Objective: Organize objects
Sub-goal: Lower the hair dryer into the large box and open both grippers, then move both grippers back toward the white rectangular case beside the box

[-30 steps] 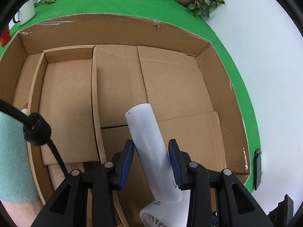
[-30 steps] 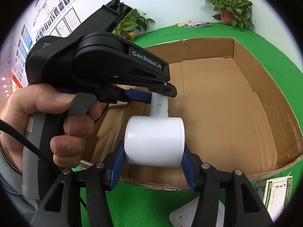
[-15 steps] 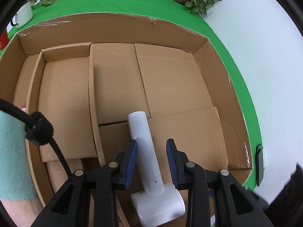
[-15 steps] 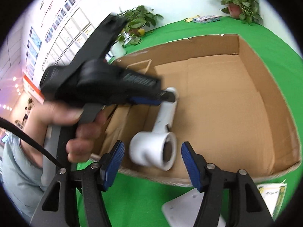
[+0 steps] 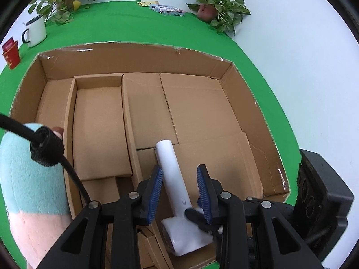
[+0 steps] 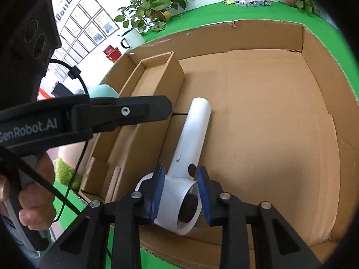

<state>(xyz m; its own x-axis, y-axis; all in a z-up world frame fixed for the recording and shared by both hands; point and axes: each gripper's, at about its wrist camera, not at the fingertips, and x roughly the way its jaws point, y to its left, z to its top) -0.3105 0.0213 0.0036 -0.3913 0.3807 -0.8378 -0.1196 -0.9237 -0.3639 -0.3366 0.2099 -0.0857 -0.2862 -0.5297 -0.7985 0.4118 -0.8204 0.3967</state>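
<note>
A large open cardboard box (image 5: 139,58) sits on a green table (image 5: 116,29). Inside, along its left wall, stands a narrow cardboard tray (image 6: 157,76); the rest of the floor is bare. A white hair dryer (image 5: 172,174) lies on the box floor just right of that tray, its handle pointing toward the far wall and its barrel near the front wall.

The left tongs (image 5: 180,188) hang above the handle with the 2 blue pads spread wider than it; no pad touches the dryer, so nothing is held. The right tongs (image 6: 180,190) flank the barrel: the left pad appears to lie against it, the right pad stands apart, so these tongs are open too and do not clamp the dryer.

Behind the box stand a white mug (image 5: 36,31), a red carton (image 5: 11,53) and potted plants (image 5: 215,6).

Risks, by judgement: the pad that seems to touch the barrel could drag or roll the dryer as the right tongs lift off, because the barrel is round and the plastic smooth. The 2 tongs work close together, so a hasty withdrawal could knock 1 against the other or against the front wall.
</note>
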